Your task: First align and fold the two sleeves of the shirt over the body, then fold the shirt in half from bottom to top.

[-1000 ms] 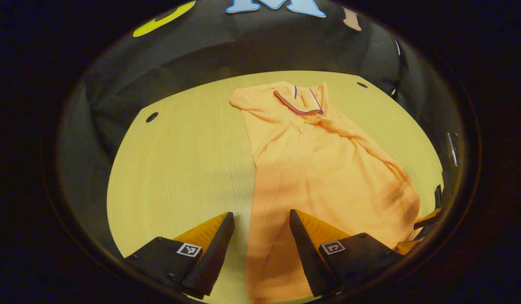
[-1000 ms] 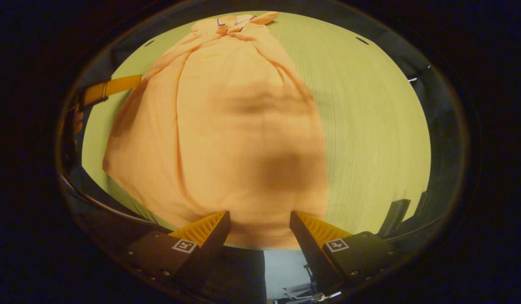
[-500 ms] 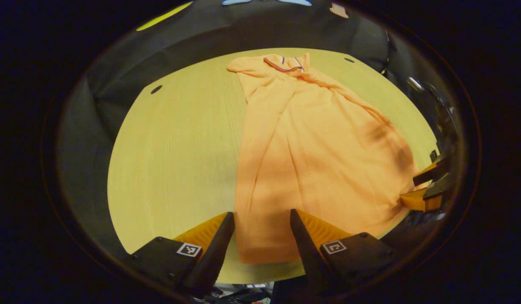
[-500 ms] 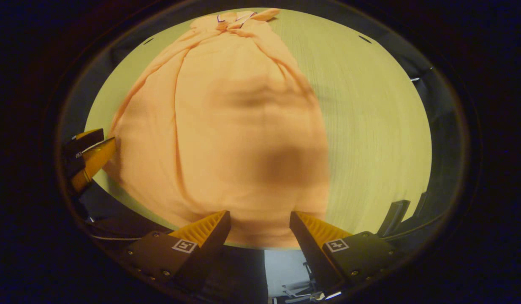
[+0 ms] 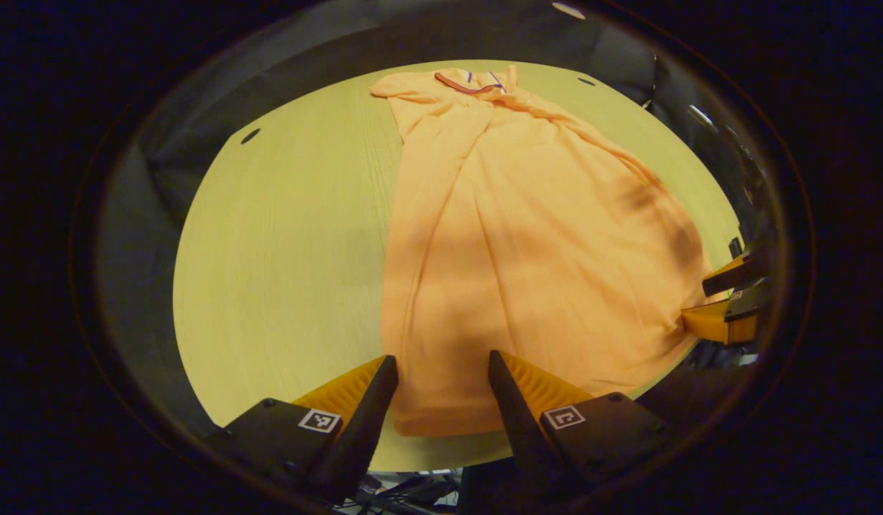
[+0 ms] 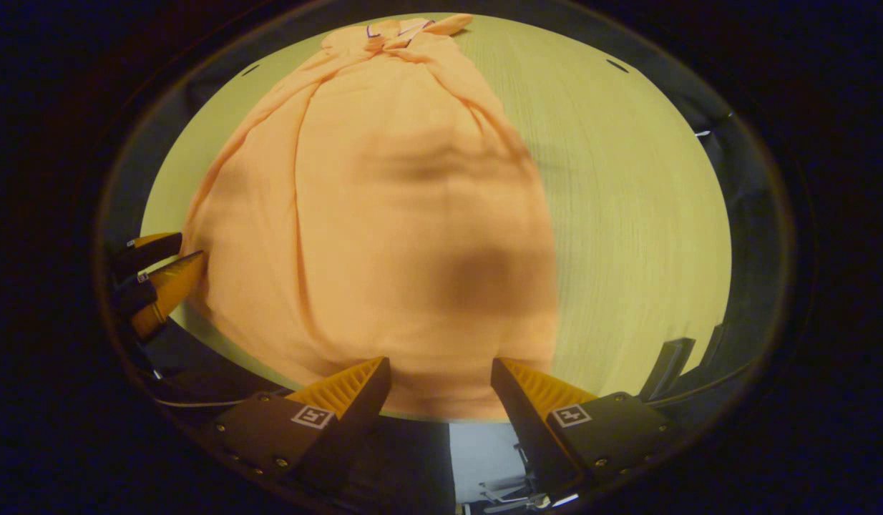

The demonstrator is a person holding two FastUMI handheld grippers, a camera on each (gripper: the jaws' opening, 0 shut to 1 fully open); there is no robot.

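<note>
An orange shirt (image 5: pixel 527 236) lies lengthways on the yellow wooden table (image 5: pixel 284 250), its striped collar (image 5: pixel 470 82) at the far end and its hem (image 5: pixel 441 422) near the front edge. Its sides are folded in, so it forms a long narrow shape. My left gripper (image 5: pixel 441 361) is open just above the hem's left corner, holding nothing. In the right gripper view the shirt (image 6: pixel 384 229) spreads ahead, and my right gripper (image 6: pixel 441 363) is open over the hem's right part. The right gripper's fingers (image 5: pixel 724 297) show at the shirt's right edge. The left gripper's fingers (image 6: pixel 155 279) show at the shirt's left edge.
The table's front edge (image 5: pixel 441 461) runs just below the hem, with floor and cables beyond it. Small dark holes (image 5: pixel 250 136) mark the tabletop's far corners. Bare wood lies left of the shirt, and also to its right (image 6: pixel 627 214). Black cloth walls surround the table.
My left gripper has drawn back toward the front edge, so the hem now lies between its fingers. The right gripper has hardly moved. Both stayed open.
</note>
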